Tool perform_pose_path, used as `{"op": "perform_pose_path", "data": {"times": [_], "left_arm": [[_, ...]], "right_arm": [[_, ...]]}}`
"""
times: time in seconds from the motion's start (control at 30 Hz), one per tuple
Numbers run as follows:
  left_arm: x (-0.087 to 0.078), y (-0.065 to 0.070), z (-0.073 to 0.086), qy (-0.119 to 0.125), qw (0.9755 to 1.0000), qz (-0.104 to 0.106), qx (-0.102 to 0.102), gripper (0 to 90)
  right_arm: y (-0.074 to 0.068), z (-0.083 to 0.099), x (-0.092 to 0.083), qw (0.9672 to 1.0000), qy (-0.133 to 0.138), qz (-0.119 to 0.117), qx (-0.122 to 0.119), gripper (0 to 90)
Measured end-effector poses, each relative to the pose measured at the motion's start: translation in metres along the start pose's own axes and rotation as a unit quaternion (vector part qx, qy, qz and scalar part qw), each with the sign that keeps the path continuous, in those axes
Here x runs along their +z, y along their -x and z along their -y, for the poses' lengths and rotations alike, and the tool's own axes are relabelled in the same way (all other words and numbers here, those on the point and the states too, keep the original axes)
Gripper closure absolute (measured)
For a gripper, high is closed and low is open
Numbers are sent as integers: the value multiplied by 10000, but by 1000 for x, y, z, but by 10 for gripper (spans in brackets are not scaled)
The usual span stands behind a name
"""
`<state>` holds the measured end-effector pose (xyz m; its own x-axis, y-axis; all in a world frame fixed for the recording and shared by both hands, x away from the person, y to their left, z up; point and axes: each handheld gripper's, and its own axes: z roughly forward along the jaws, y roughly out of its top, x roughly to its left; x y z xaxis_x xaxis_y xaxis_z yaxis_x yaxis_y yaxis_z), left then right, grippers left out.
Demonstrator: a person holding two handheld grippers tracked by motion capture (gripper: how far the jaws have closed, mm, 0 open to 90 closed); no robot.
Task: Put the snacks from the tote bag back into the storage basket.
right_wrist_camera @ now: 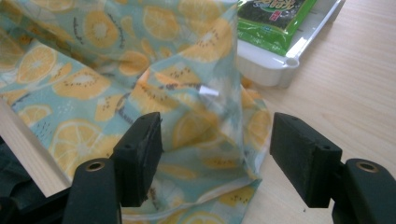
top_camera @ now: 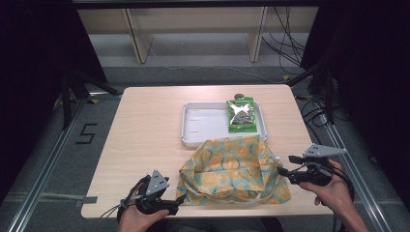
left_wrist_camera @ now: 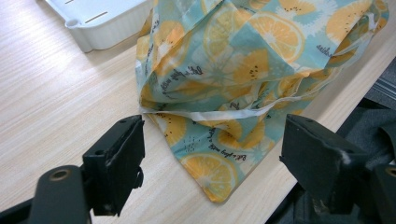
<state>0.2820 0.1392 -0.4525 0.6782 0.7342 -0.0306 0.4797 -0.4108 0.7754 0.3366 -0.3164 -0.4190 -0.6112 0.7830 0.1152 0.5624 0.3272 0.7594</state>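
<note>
Jaws of both grippers spread wide, gripping nothing: left gripper (left_wrist_camera: pixel 212 154) framing the near corner of a crumpled teal cloth bag printed with orange citrus slices (left_wrist_camera: pixel 243 88), right gripper (right_wrist_camera: pixel 215 154) framing the opposite lower edge of that same bag, fabric lying between the pads in each gripper view yet untouched by them. Bag slumped at the near middle of the pale wooden table (top_camera: pixel 145 140), its long axis running side to side along the table's front edge, white-trimmed rim and handles bunched on the near side. Seen from the high view, bag (top_camera: pixel 234 169) sitting squarely between the two grippers, left gripper (top_camera: pixel 175 205) just beside its lower left corner and low at the table edge, right gripper (top_camera: pixel 284 170) just beside its right flank and a little farther up the table. Both about equally near, so probably a two-sided pinch on the bag's edges as the next move, each hand closing inward toward the cloth. Beyond the bag, touching or overlapped by its far edge, a white rectangular plastic tray (top_camera: pixel 203 123) holding a green foil snack packet (top_camera: pixel 241 114) in its right half.
</note>
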Motion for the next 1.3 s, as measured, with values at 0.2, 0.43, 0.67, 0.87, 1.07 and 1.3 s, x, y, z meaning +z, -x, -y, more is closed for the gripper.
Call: {"op": "perform_pose_path", "data": {"times": [0.2,0.43,0.67,0.87,1.07,1.3], "left_arm": [[0,0,0,14,10000,-5,-17,211],[0,0,0,1,10000,-4,-12,211],[0,0,0,-16,10000,-7,24,212],[0,0,0,4,10000,-2,3,211],[0,0,0,5,10000,-3,7,211],[0,0,0,-9,10000,-2,28,211]], "right_arm": [[1,7,-3,9999,-109,-71,-98,344],[1,15,-5,9999,-80,-17,-67,342],[-2,23,-6,9998,-210,-23,45,321],[-3,29,-6,9995,-268,-115,105,308],[-2,34,-7,9996,-274,-20,87,304],[-1,37,-6,9991,-406,-83,106,300]]}}
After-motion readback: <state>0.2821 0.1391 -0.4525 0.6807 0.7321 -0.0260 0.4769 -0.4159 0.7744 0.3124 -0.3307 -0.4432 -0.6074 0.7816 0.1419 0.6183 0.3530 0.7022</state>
